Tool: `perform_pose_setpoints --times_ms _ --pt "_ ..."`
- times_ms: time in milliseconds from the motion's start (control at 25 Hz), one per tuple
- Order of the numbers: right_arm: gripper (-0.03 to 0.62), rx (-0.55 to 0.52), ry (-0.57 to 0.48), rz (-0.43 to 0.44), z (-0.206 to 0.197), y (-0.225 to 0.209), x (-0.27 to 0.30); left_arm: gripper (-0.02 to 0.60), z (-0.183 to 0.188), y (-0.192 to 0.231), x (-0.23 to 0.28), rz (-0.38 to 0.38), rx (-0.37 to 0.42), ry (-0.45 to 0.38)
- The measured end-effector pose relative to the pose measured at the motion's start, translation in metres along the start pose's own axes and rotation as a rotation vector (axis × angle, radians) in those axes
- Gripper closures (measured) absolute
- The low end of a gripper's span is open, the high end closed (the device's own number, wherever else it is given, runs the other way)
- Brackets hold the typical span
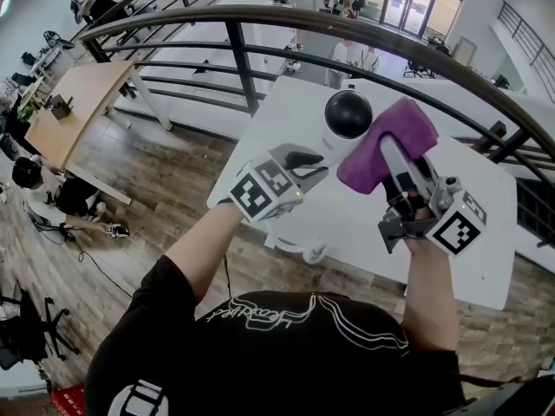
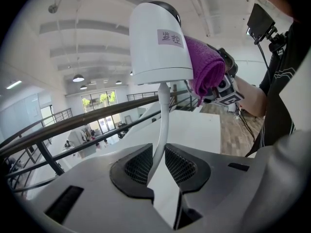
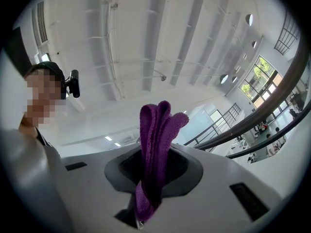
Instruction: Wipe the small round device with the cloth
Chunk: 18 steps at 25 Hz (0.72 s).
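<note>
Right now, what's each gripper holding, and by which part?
Left gripper: the small round device, jaws on its thin white stalk. Right gripper: the purple cloth, jaws on its bunched lower end.

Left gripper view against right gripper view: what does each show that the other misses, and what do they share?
Only the left gripper view: the small round device, its white stalk clamped between the left gripper jaws, and the white table. Only the right gripper view: the right gripper jaws seen close, pinching the purple cloth, plus a head-mounted camera. Both: the purple cloth and the dark railing.
</note>
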State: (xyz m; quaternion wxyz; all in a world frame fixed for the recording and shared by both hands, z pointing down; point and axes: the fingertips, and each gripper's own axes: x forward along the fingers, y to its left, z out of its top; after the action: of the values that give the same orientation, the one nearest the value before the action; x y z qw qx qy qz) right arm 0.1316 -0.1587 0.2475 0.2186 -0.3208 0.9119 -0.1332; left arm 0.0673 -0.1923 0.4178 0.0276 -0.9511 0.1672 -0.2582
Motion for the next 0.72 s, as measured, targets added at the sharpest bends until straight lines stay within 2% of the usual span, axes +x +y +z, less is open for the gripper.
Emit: perform_pose_setpoints --times_ms 320,720 --pt "0.533 0.019 0.017 -0.039 -0.01 -0.02 -0.001 0.499 0.001 0.003 -0.002 -0.008 -0.008 -0.013" --pt "0.533 0.105 0.041 -0.068 -0.04 -0.046 -0.017 0.499 0.0 0.003 0.001 -0.004 0.002 -0.018"
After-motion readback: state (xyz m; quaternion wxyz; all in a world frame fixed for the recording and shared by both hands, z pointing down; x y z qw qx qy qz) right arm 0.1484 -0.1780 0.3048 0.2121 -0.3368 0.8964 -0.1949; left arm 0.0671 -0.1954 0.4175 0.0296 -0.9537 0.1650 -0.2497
